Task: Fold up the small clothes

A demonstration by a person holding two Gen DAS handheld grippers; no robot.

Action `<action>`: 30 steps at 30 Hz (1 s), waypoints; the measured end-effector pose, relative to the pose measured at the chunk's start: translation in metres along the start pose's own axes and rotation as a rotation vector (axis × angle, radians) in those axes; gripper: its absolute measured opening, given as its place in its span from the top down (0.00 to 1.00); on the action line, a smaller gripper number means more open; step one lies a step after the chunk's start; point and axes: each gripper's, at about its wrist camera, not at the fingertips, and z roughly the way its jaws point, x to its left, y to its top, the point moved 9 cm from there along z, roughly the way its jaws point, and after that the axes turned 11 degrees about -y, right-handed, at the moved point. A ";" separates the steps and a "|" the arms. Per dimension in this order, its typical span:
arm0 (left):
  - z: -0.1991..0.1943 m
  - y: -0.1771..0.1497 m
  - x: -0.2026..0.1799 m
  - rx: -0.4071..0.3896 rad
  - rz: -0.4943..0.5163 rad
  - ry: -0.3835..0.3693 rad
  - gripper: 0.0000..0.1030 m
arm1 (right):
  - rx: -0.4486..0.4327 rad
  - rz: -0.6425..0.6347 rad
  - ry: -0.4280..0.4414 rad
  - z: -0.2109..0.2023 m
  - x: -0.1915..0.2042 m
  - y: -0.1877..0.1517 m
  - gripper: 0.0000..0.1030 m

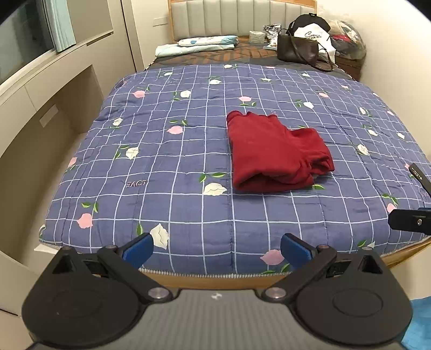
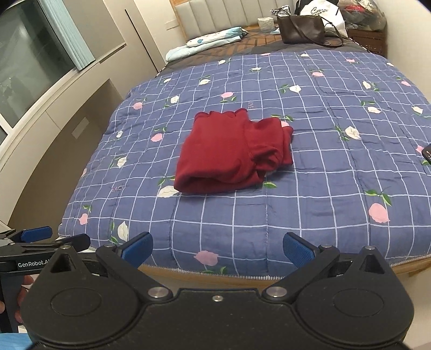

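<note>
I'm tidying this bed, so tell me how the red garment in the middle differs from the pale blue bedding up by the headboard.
The red garment is a solid dark red; the pale blue bedding is light, with a printed pattern. The garment lies mid-bed on the checked quilt; the bedding lies beyond the quilt, near the headboard. The garment's fold looks bunched at one side; the bedding lies long and flat. Both are folded, and neither gripper touches them.

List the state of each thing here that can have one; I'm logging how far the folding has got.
red garment: folded into a compact bundle, lying on the quilt, untouched.
left hand-held gripper: open, holding nothing, back at the near edge of the bed.
right hand-held gripper: open, holding nothing, also at the near edge.
blue quilt: spread flat over the bed.
brown handbag: upright by the headboard, strap loose.
</note>
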 end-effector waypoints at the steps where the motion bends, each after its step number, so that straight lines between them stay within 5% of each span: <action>1: 0.000 -0.001 0.000 0.003 0.001 0.000 0.01 | -0.001 0.001 -0.001 0.000 0.000 0.000 0.01; 30: -0.001 -0.004 -0.001 0.003 0.016 -0.011 0.01 | -0.012 0.014 -0.003 -0.006 0.000 -0.002 0.01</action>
